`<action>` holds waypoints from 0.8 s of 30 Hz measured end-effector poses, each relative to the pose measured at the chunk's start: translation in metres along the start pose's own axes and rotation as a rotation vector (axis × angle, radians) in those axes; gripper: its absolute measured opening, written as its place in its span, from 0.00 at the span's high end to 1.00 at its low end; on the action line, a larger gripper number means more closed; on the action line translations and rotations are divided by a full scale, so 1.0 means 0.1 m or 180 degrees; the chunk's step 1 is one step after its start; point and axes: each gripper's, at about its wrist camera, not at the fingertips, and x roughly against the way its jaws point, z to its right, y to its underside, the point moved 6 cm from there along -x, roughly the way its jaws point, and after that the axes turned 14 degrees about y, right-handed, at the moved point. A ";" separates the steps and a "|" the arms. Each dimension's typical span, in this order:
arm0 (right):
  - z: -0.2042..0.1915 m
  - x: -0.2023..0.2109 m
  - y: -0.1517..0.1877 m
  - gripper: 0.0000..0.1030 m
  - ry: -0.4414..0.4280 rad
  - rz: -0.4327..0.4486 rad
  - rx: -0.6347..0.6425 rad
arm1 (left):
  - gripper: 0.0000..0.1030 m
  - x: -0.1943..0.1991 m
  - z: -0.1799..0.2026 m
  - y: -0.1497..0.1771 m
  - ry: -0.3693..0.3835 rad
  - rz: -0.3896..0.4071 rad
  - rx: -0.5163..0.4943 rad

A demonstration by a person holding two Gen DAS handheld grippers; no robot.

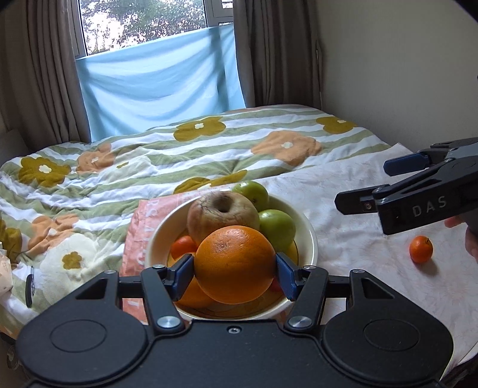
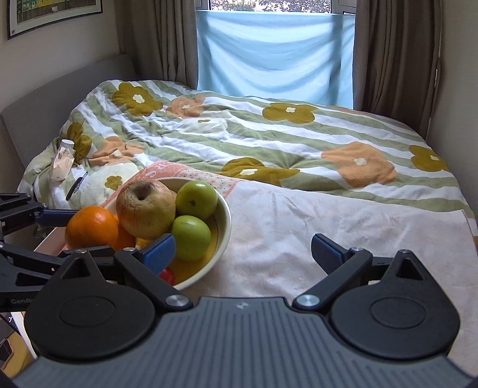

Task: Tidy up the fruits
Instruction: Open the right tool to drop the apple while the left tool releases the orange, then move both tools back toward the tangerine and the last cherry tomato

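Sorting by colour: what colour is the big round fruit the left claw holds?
Orange; the large round orange shows best in the left wrist view.

The left wrist view looks down along its fingers, close over the fruit bowl (image 1: pixel 307 235), facing the window (image 1: pixel 143 27). The right wrist view faces likewise from the bowl's (image 2: pixel 225 221) right. Both share bowl, bed and curtains.

Glossy ceramic bowl (image 1: pixel 307 235); dimpled orange (image 1: pixel 234 264) peel; wrinkled matt apple (image 1: pixel 222 213); cloth quilt (image 1: pixel 149 158).
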 end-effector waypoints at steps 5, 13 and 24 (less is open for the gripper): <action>0.10 -0.01 0.06 0.00 -0.0008 -0.0030 0.0009 | 0.39 -0.16 0.03 0.08 -0.0030 -0.0116 0.0049; 0.13 -0.01 0.08 0.00 -0.0034 -0.0043 0.0014 | 0.06 -0.13 0.02 0.01 -0.0043 -0.0015 0.0056; 0.28 0.26 -0.03 0.00 -0.0049 0.0024 -0.0019 | 0.06 0.17 0.20 -0.27 -0.0121 0.0146 0.0016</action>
